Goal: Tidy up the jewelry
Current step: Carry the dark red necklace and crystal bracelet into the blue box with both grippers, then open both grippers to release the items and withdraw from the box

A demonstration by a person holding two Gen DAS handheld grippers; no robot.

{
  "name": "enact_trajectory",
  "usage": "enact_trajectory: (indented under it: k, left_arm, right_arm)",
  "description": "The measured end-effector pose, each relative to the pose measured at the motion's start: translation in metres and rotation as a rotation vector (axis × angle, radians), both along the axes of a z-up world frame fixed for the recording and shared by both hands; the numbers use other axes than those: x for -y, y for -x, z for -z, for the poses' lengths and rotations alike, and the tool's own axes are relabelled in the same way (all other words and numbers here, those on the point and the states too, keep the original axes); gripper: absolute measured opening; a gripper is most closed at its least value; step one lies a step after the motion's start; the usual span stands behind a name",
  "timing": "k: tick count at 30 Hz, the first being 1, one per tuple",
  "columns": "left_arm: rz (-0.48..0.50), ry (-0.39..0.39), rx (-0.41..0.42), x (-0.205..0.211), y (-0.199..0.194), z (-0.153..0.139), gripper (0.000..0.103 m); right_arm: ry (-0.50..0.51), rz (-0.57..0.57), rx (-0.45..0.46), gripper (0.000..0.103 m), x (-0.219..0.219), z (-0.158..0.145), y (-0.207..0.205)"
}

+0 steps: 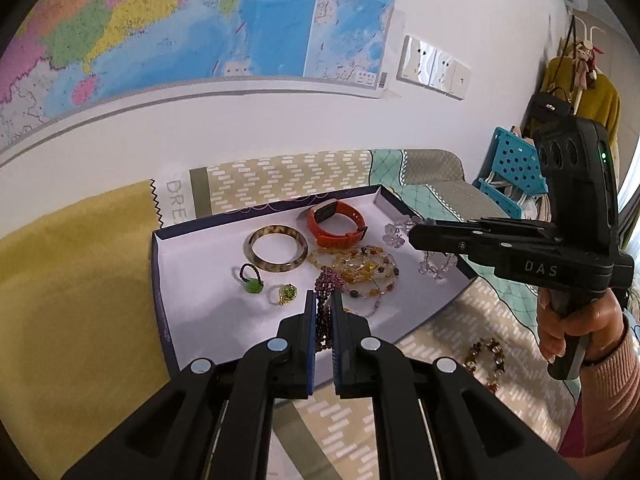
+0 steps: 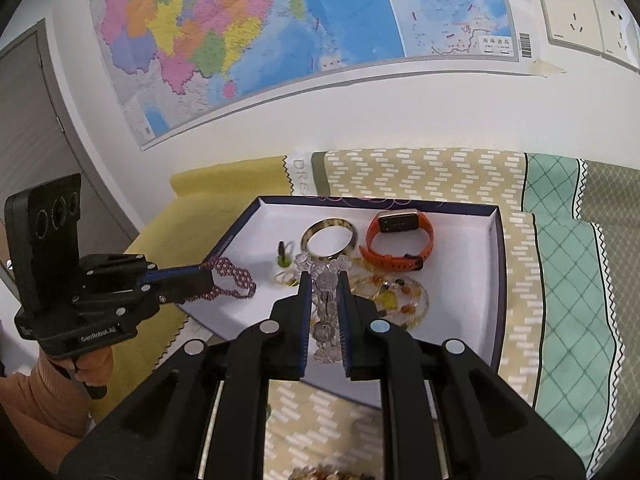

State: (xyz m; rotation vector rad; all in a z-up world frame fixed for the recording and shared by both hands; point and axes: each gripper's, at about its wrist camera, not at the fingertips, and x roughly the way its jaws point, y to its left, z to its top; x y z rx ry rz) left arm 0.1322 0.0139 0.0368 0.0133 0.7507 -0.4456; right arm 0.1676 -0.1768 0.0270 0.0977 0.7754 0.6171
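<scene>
A shallow box lid [image 1: 200, 280] [image 2: 460, 280] with a white floor and dark blue rim lies on the bed. In it are an orange watch band [image 1: 336, 224] [image 2: 400, 240], a tortoiseshell bangle [image 1: 276, 252] [image 2: 328, 236], two green rings [image 1: 251, 280] and amber bead bracelets [image 1: 360, 268] [image 2: 400, 296]. My left gripper [image 1: 324, 298] [image 2: 206, 280] is shut on a purple bead bracelet [image 1: 325, 320] [image 2: 234, 280] that hangs over the lid's near left part. My right gripper [image 2: 324, 278] [image 1: 412, 236] is shut on a clear crystal bracelet [image 2: 326, 280] [image 1: 394, 234] over the lid's right side.
Another amber bracelet [image 1: 486, 360] lies loose on the patterned bedspread [image 2: 400, 176] in front of the lid. A yellow blanket [image 1: 80, 280] covers the left. A wall with a map [image 2: 280, 20] and sockets stands close behind. A blue perforated plastic piece [image 1: 516, 164] is at far right.
</scene>
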Motion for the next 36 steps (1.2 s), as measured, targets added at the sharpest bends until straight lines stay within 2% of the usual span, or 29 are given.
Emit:
enact_trajectory:
  k: [16, 36]
  left_arm:
    - [-0.009, 0.003, -0.082, 0.005, -0.036, 0.019, 0.005]
    - [-0.034, -0.04, -0.147, 0.012, -0.065, 0.039, 0.005]
  right_arm:
    - [0.078, -0.024, -0.048, 0.013, -0.02, 0.021, -0.049]
    - [0.185, -0.062, -0.1, 0.014, -0.051, 0.042, -0.07]
